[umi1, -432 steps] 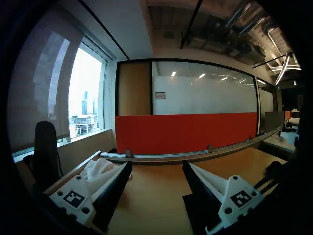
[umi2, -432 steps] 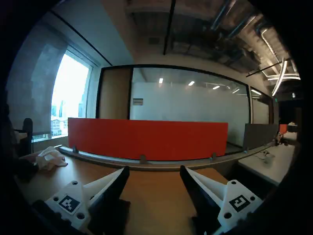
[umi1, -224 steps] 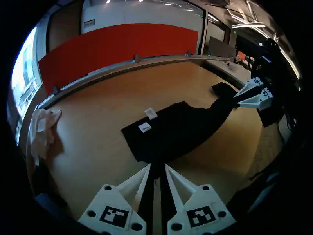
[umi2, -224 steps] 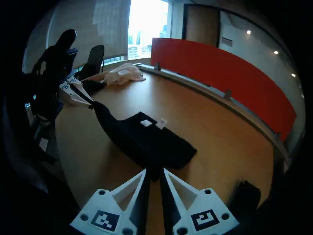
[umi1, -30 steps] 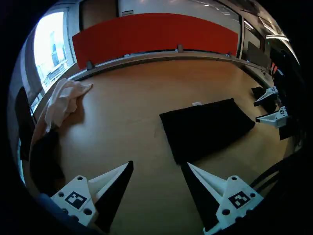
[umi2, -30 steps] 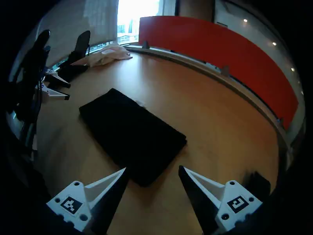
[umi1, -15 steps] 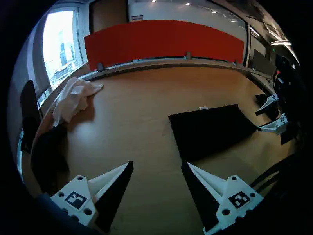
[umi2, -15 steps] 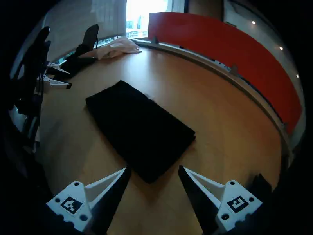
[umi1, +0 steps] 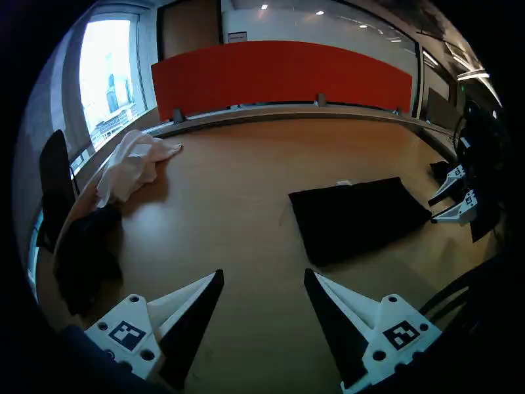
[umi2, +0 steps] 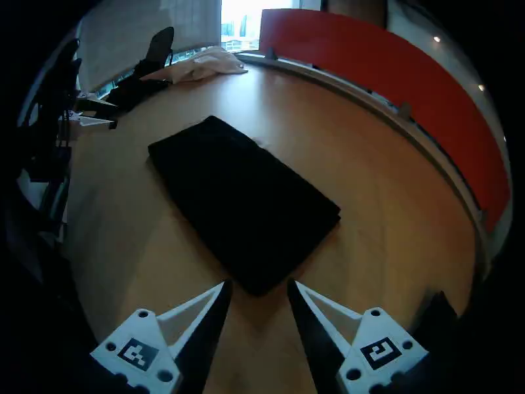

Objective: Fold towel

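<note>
A black towel (umi2: 243, 197) lies folded into a flat rectangle on the wooden table (umi2: 367, 171). My right gripper (umi2: 259, 284) hovers at the towel's near corner, open with a narrow gap, and the corner lies just ahead of its fingertips. In the left gripper view the towel (umi1: 357, 217) sits to the right of centre. My left gripper (umi1: 262, 272) is open over bare wood, well short of the towel, holding nothing. The right gripper (umi1: 453, 200) appears past the towel's far end, and the left gripper (umi2: 92, 111) appears at the far left of the right gripper view.
A white cloth (umi1: 131, 164) lies bunched near the window corner of the table, with a dark heap (umi1: 85, 256) and a chair (umi1: 52, 184) beside it. A red divider (umi1: 282, 72) runs along the table's far edge. A small dark object (umi2: 440, 308) sits at the right gripper's side.
My right gripper has moved closer to the towel's near corner and its fingers have narrowed. The left gripper's view has drifted slightly; the towel has stayed flat.
</note>
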